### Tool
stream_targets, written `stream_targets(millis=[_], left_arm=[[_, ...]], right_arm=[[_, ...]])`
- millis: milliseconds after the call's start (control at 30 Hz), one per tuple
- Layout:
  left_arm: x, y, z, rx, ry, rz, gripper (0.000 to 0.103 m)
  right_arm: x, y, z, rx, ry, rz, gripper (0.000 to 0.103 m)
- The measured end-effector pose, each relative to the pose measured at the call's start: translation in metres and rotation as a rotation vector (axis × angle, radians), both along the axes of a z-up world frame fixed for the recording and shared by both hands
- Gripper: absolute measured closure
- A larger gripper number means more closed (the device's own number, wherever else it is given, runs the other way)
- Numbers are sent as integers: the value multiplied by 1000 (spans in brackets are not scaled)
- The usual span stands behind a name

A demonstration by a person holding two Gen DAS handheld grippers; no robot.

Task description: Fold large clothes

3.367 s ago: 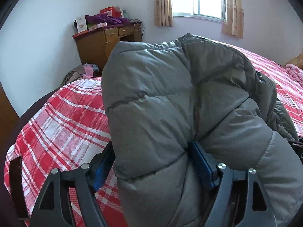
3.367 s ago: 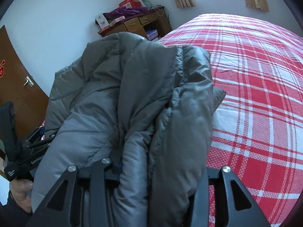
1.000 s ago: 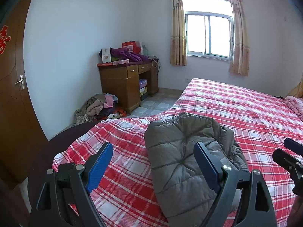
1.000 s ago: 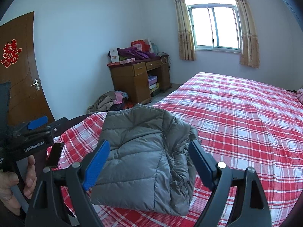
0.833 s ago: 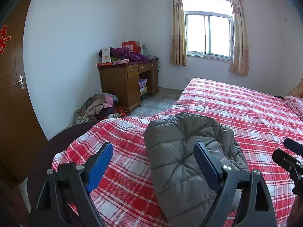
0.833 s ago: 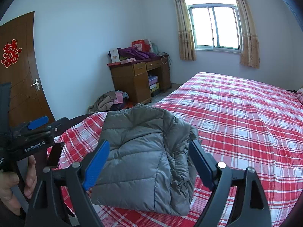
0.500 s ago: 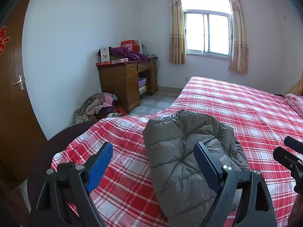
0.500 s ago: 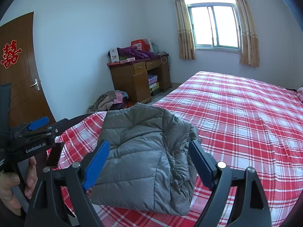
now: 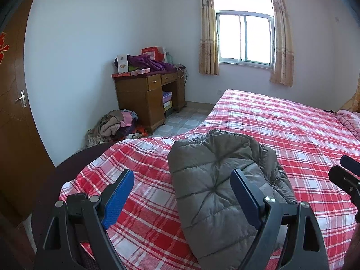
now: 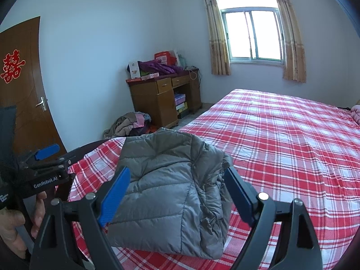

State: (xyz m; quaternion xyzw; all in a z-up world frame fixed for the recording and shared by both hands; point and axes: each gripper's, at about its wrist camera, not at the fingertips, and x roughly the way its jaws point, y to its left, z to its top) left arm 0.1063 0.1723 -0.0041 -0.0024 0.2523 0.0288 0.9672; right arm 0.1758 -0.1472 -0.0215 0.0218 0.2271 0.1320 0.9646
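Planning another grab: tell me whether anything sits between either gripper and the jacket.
Nothing visible does. The folded jacket lies on the bed just ahead of the left gripper and right gripper, both jaws open and empty.

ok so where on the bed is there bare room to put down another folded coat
The wide plaid stretch of bed between the folded grey jacket and the window wall is free. A narrower strip lies bare by the near left corner. The far right edge holds a pink blanket.

Quilted matt grey jacket [image 10: 166, 193], woven plaid cotton bedsheet [image 10: 292, 148], glossy wooden desk [image 10: 157, 99]
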Motion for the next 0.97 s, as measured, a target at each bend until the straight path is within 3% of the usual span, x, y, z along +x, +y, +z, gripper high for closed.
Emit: stream_targets(millis=[967], left_arm=[[5, -6, -13, 43, 7, 1, 15]], right_arm=[[0, 1, -4, -2, 4, 7, 14]])
